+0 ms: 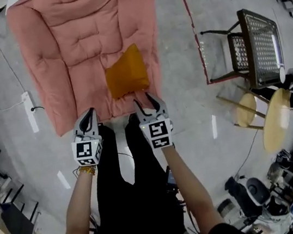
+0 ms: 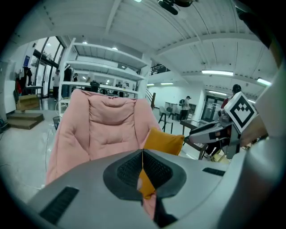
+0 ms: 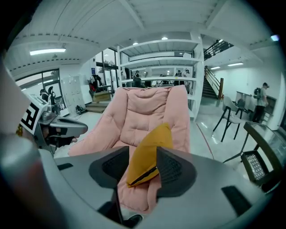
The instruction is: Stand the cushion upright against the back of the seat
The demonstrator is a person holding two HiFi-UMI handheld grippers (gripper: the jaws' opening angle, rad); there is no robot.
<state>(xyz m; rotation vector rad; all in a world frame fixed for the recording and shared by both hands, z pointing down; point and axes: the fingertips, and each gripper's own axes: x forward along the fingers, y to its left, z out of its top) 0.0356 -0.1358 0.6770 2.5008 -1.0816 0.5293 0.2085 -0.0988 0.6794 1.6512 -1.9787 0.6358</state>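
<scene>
An orange cushion [image 1: 126,73] lies tilted on the near part of a pink padded lounge seat [image 1: 78,36] that rests on the floor. My left gripper [image 1: 87,117] is shut and holds nothing, just before the seat's front edge and left of the cushion. My right gripper [image 1: 149,103] is open, its tips at the seat's front edge just short of the cushion's near corner. In the right gripper view the cushion [image 3: 149,152] shows in the gap of the right gripper [image 3: 142,167], untouched. In the left gripper view the left gripper [image 2: 142,165] is shut, the cushion [image 2: 163,141] beyond it.
A black metal chair [image 1: 254,47] and a round wooden table [image 1: 276,118] stand to the right. A white power strip [image 1: 28,110] lies on the floor left of the seat. The person's black-trousered legs [image 1: 130,188] are below the grippers. People stand far off by shelving.
</scene>
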